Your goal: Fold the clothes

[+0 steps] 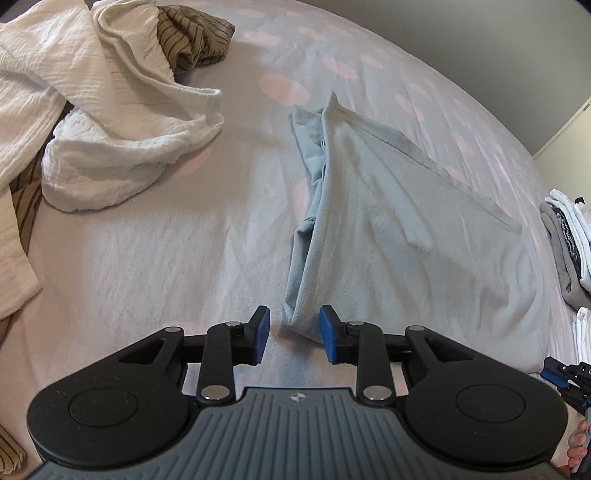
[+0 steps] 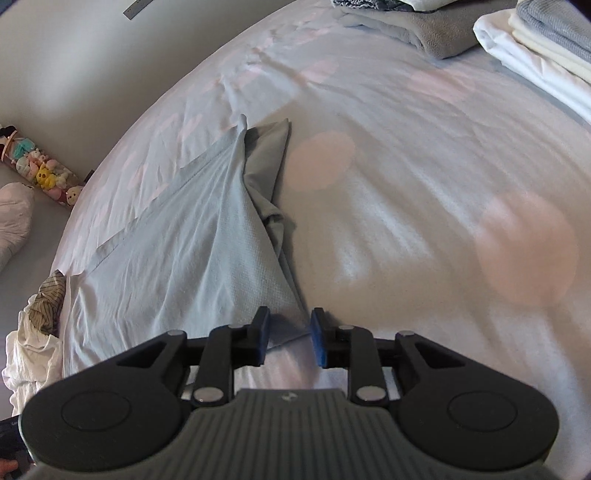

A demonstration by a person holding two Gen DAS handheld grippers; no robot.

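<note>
My left tongs [image 1: 294, 334] looked like matt black plastic, with bright, polished metal pins at the pivots and blue pads [image 1: 263, 334] that seemed rubbery. The right tongs [image 2: 290, 341] had the same finish, over a ribbed grey housing. The pale blue garment [image 1: 388, 236] was soft matt cloth; from the right wrist I saw a fine waffle-like weave on it [image 2: 207, 236]. The bed sheet [image 1: 155, 251] was smooth cloth, faintly sheened where light struck it, lightly creased. The white garment [image 1: 88, 92] was crinkled, gauzy fabric, rough-looking. The striped olive cloth [image 1: 192, 33] looked thin and matt. The grey folded piece [image 2: 424, 33] looked fleecy.
</note>
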